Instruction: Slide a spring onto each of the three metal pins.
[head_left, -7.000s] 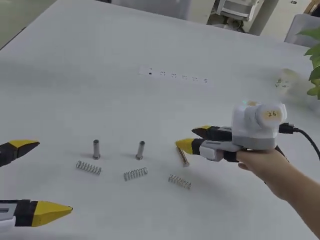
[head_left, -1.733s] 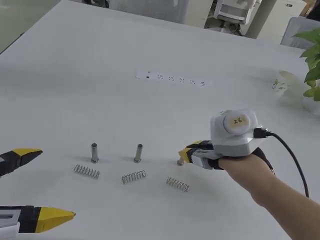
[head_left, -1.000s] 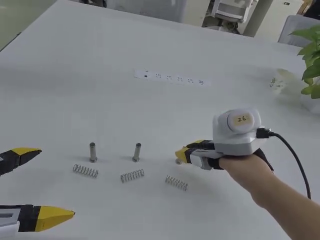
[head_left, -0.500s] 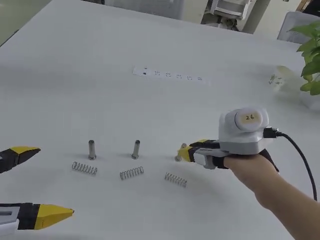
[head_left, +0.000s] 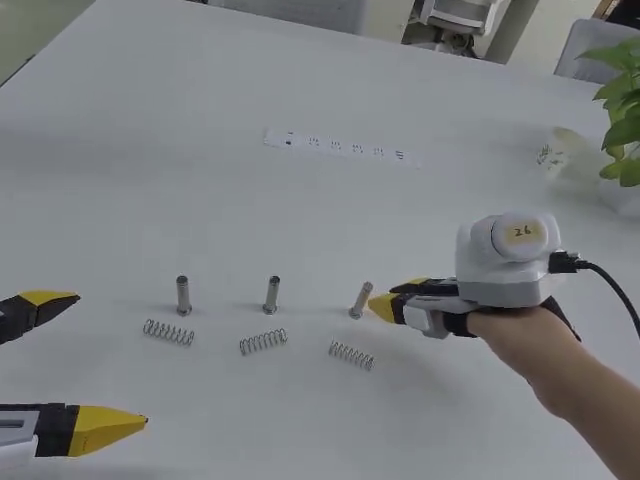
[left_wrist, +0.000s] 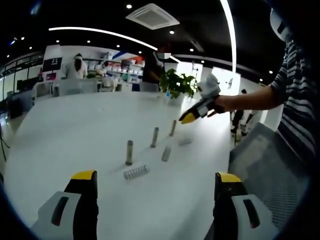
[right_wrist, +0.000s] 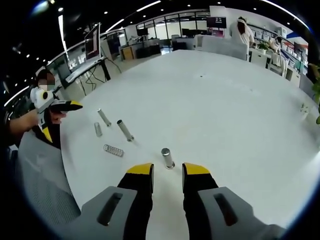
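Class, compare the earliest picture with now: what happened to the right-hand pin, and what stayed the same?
The right gripper, which held the third pin tilted, has stood it upright, let go and drawn back rightward. The other two pins, the three springs and the open left gripper stayed put.

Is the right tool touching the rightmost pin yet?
Apart. The right gripper view shows the rightmost pin standing just ahead of the right tool, with bare table visible between it and each jaw.

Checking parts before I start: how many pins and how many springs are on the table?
Pins: 3
Springs: 3
Total: 6
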